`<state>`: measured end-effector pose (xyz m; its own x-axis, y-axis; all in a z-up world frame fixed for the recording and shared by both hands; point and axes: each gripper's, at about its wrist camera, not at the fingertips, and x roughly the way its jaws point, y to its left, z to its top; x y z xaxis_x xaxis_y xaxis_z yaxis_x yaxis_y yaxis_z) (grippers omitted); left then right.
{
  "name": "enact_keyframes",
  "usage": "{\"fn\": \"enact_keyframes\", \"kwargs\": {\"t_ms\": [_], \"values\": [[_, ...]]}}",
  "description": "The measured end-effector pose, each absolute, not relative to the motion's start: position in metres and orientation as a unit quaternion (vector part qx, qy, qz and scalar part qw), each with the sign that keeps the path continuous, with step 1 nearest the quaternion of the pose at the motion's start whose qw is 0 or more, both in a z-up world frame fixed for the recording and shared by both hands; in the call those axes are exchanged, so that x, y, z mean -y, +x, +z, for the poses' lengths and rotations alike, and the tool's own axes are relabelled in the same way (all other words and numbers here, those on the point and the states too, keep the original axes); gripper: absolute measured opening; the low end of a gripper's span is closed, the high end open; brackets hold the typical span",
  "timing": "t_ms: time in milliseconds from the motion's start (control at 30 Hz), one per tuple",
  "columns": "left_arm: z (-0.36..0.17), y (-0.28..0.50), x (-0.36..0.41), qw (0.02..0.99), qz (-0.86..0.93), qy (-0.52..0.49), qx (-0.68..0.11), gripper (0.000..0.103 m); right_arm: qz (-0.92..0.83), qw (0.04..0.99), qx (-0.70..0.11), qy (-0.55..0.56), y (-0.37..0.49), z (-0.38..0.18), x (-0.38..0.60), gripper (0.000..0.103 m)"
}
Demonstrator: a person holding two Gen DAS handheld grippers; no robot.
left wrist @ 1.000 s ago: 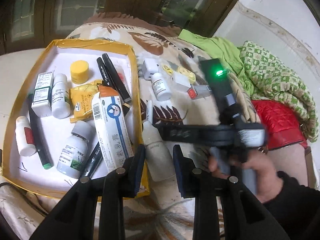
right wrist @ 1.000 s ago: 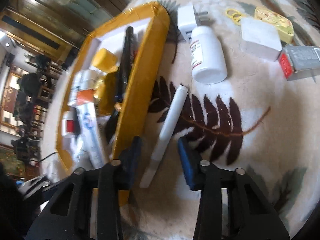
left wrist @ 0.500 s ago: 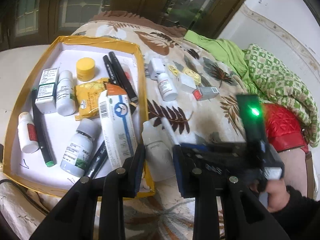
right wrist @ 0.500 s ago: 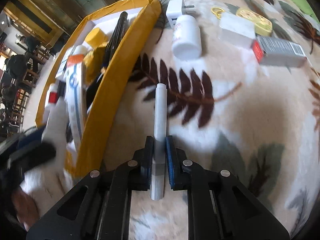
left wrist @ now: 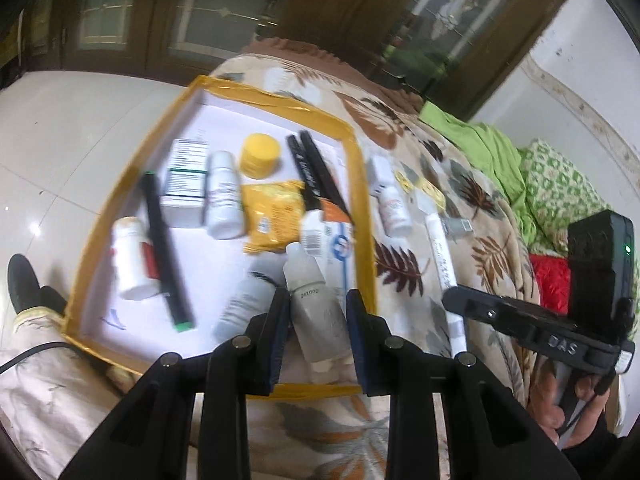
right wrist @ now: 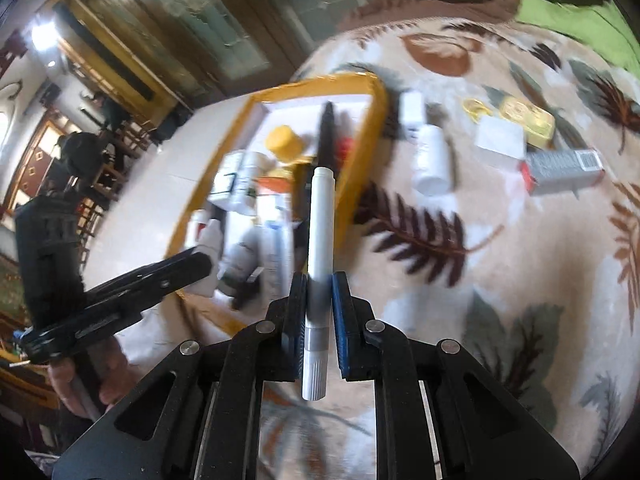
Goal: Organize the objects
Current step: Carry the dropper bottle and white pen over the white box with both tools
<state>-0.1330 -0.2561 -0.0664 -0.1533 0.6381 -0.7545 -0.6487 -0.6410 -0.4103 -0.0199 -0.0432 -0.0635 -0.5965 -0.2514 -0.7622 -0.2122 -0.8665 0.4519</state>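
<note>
Lifted off the blanket (right wrist: 500, 280), the white pen (right wrist: 320, 240) sits clamped near its tail in the right fingers (right wrist: 319, 312) beside the tray (right wrist: 362, 152), light, stiff, slick, likely to pivot; left fingers (left wrist: 316, 320) hold a small bottle (left wrist: 316, 304).

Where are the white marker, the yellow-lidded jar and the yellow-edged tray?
White marker (right wrist: 320, 236), right wrist view, mid barrel.
Yellow-lidded jar (left wrist: 260, 151), left wrist view, lid top.
Tray (left wrist: 365, 216), left wrist view, right yellow rim.

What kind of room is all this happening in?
Probably a home living room or bedroom: a leaf-patterned blanket, wood-framed glass doors on a tiled floor, and medicines in a yellow-edged tray.
</note>
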Motion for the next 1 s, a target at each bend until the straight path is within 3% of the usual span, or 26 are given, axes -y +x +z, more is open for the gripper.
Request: {"fn": "enact_keyframes", "kwargs": {"t_ms": [567, 1000], "values": [[-0.084, -0.184, 0.269, 0.384, 0.757, -0.528, -0.024, 0.028, -0.838, 0.078, 0.24, 0.484, -0.058, -0.077, 0.114, 0.012], [-0.104, -0.194, 0.242, 0.382, 0.737, -0.553, -0.066, 0.028, -0.841, 0.024, 0.193, 0.506, -0.085, -0.102, 0.125, 0.012]]}}
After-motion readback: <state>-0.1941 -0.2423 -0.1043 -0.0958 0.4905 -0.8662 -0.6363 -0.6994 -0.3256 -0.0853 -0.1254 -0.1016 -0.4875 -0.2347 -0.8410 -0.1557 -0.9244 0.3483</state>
